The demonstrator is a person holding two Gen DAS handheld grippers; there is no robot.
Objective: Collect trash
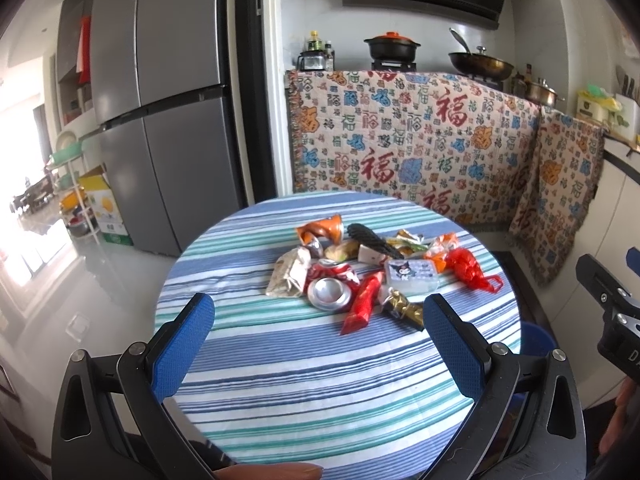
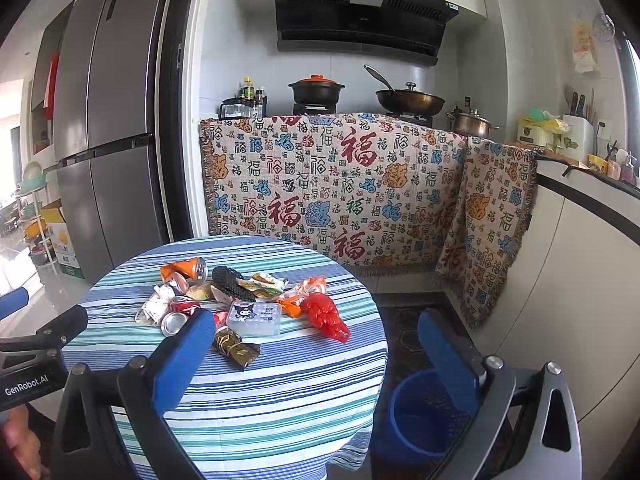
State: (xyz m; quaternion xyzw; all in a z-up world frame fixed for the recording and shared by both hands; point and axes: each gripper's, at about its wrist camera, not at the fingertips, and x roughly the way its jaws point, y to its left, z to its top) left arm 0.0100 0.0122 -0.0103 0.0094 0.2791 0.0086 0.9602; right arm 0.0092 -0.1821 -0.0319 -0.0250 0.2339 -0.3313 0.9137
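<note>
While both my grippers hang spread wide and empty, the left gripper (image 1: pixel 319 342) over the near side of the striped table (image 1: pixel 280 400) and the right gripper (image 2: pixel 316 354) by its right edge, the trash pile (image 1: pixel 376 272) sits in the middle. I think the red bag (image 2: pixel 326 316) is soft and light, so pinch its bunched top. The squashed can (image 1: pixel 330 294) is stiff and slippery; grab its rim. The blue bin (image 2: pixel 416 416) waits below, on the floor.

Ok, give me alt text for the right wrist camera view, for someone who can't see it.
The open right gripper hovers empty over a round table in a striped cloth, facing a pile of trash: crushed cans, wrappers and a red plastic bag. A blue bin stands on the floor to the table's right, with a kitchen counter behind.
</note>
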